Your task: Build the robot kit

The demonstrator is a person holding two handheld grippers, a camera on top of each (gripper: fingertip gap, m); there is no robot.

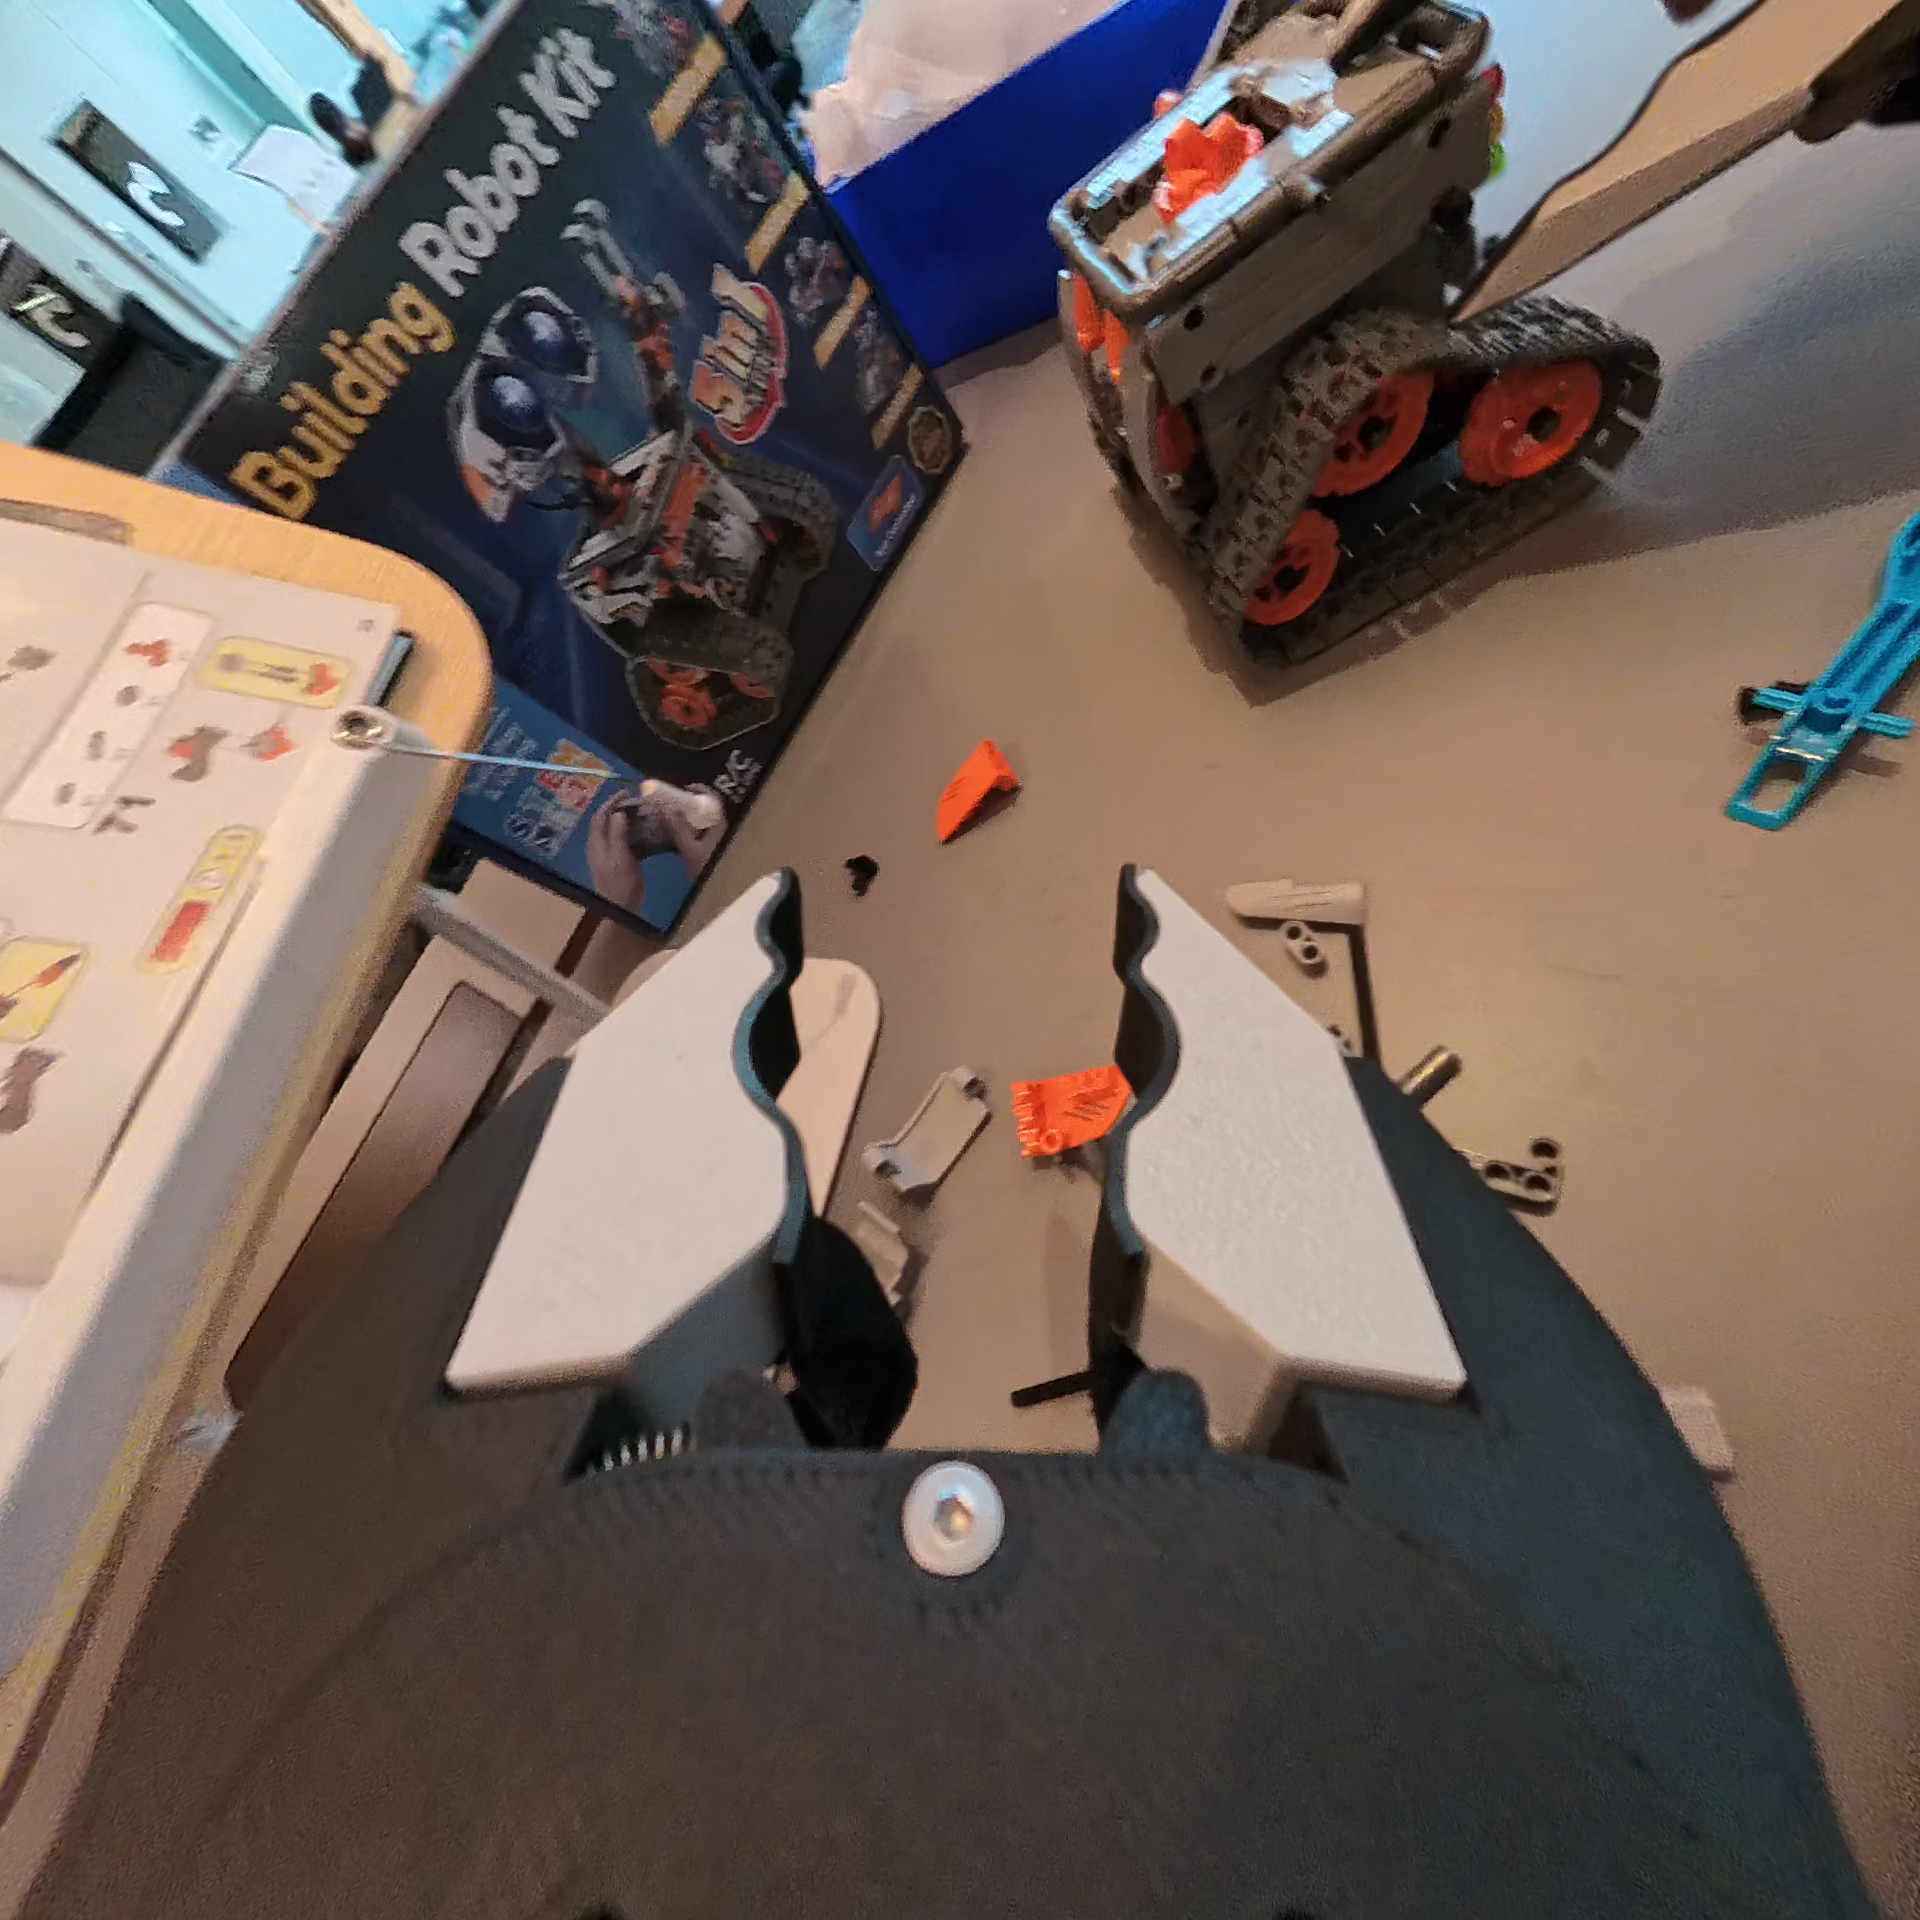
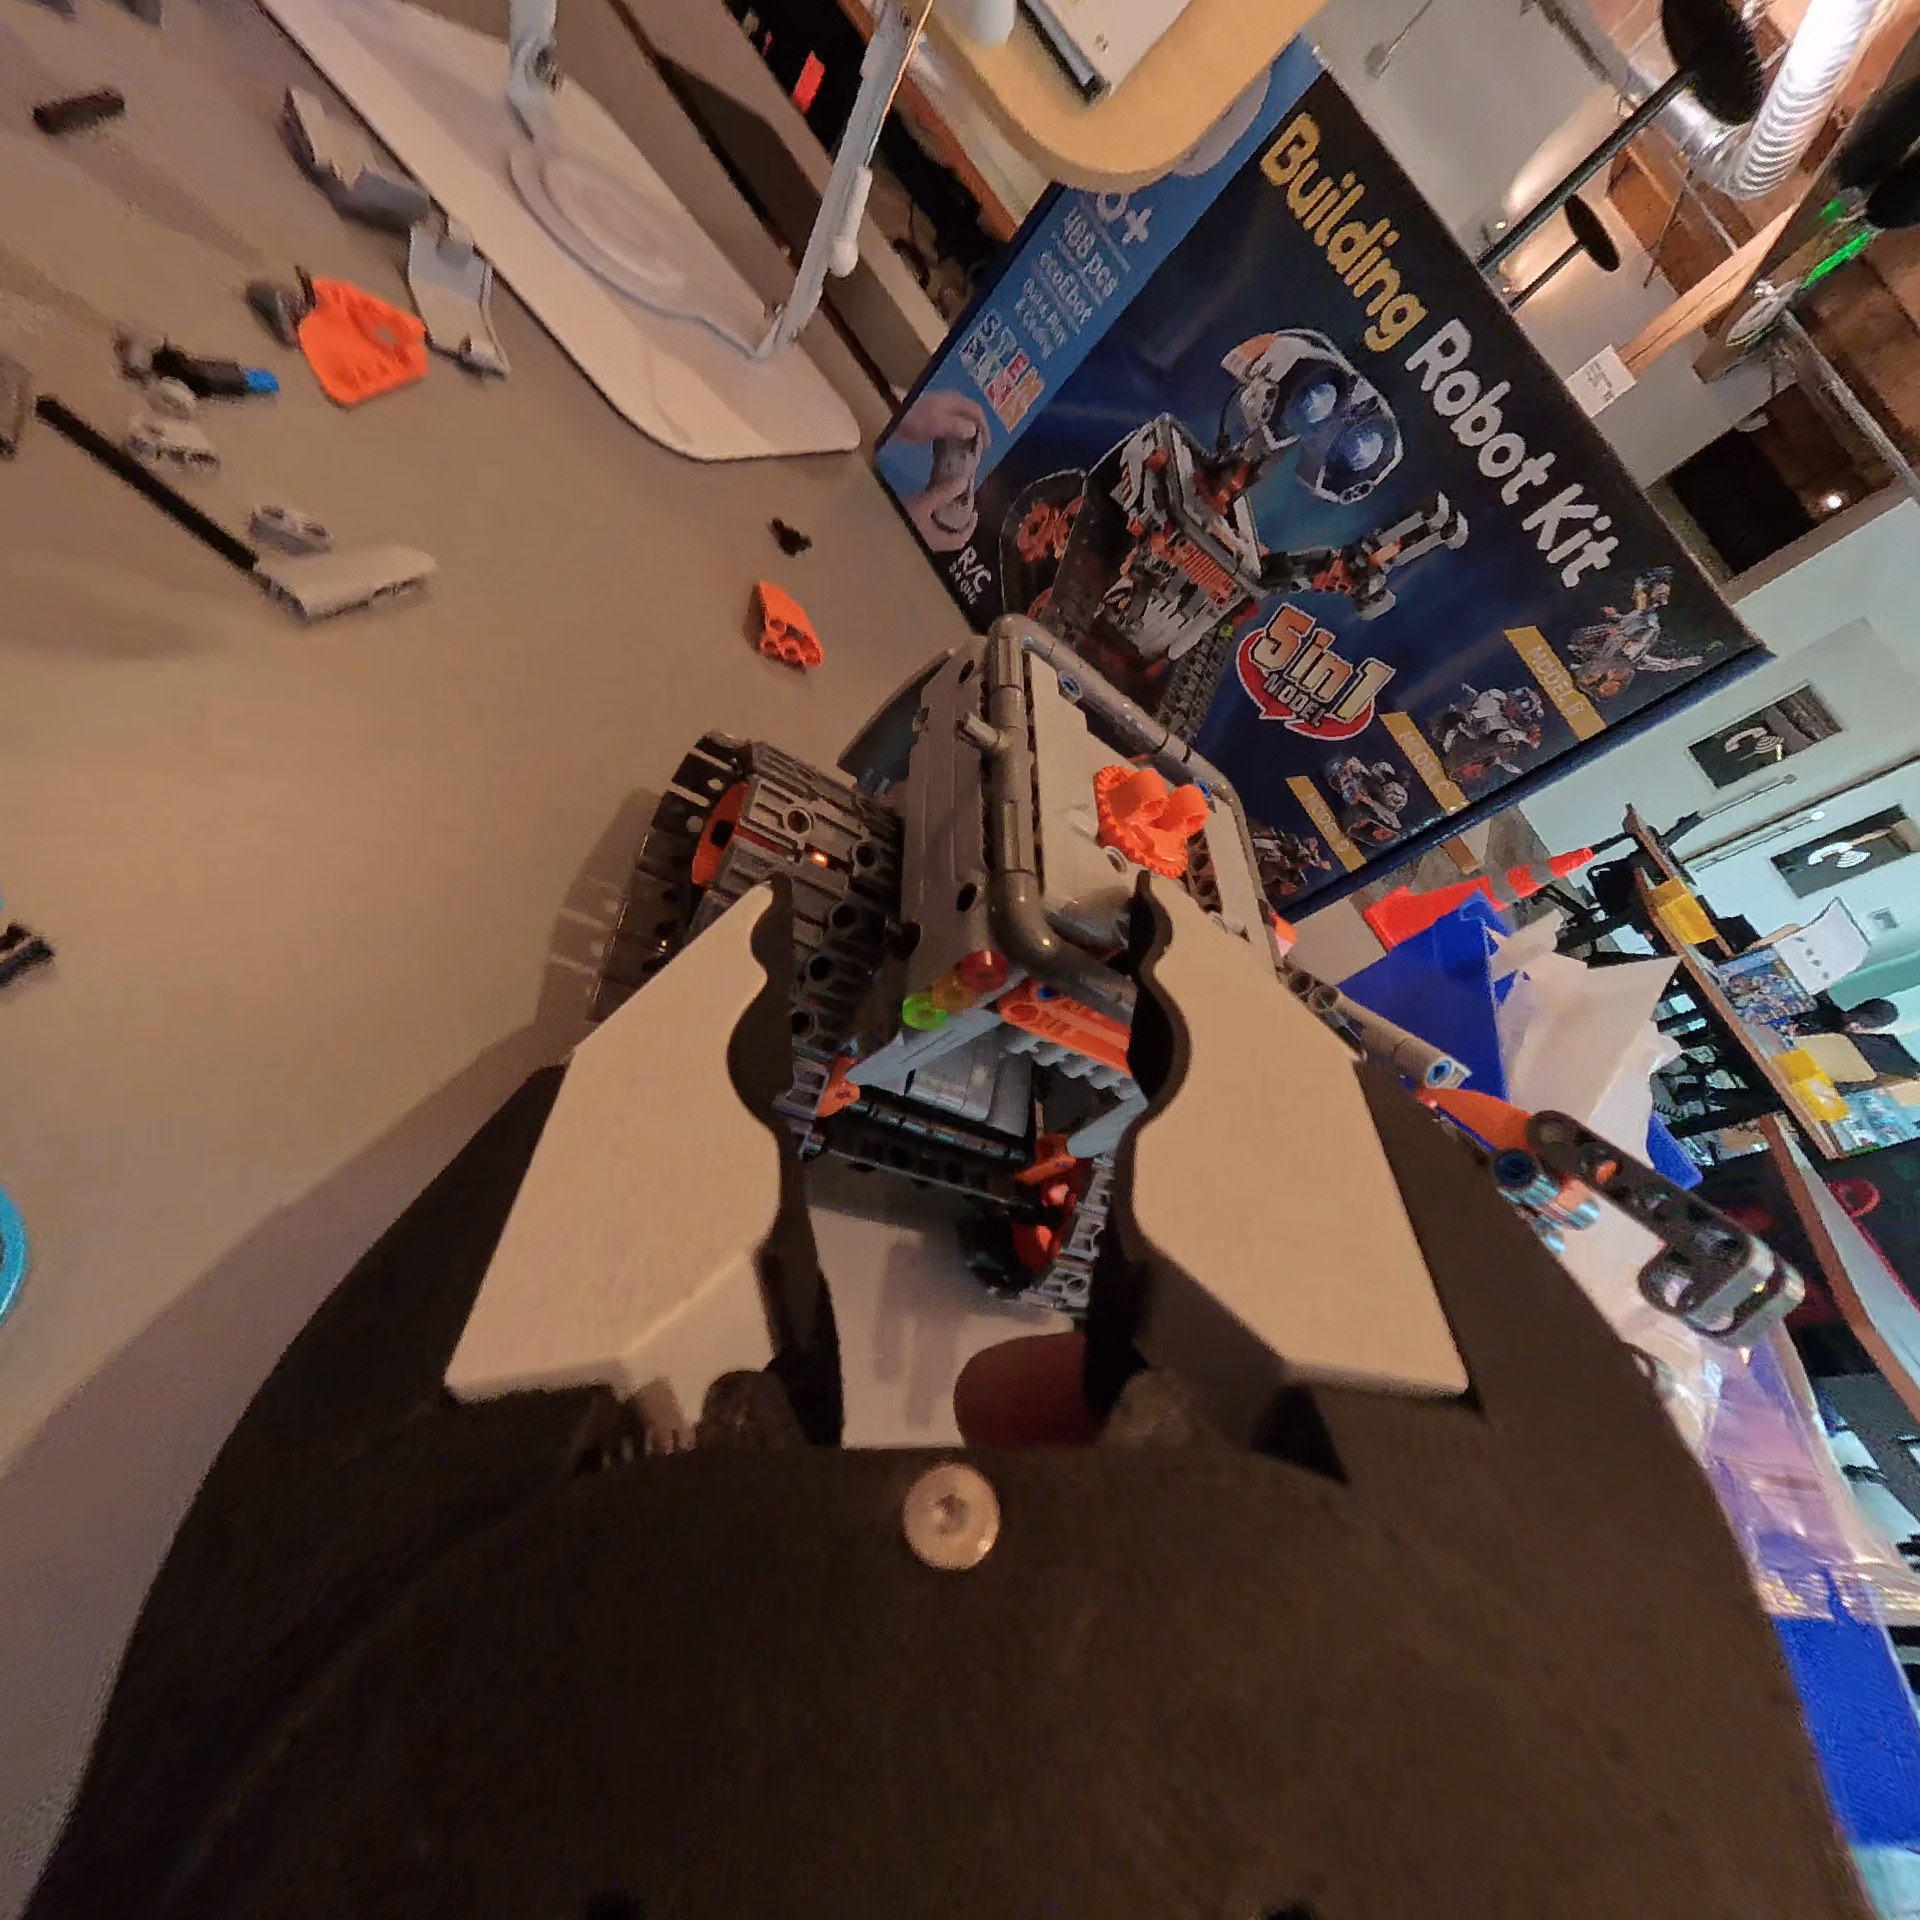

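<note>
Dim warm light, fisheye-warped, blurred edges

Your left gripper [image 1: 961, 904] hovering over grey tabletop [image 1: 1299, 790], jaws wide apart, nothing between them. Right below gap: flat grey panel piece [image 1: 928, 1127] and orange ribbed piece [image 1: 1070, 1110], latter just beside your right-hand finger [image 1: 1247, 1122]. Orange wedge piece [image 1: 975, 788] and tiny black connector [image 1: 859, 871] sit ahead of tips. Tracked robot model [image 1: 1340, 343], grey with orange wheels, well apart at upper right. Kit box [image 1: 582, 436] stands upright at left, instruction booklet [image 1: 156, 831] on wooden board beside it. Teal brick tool [image 1: 1829, 707] at far right edge.
</note>
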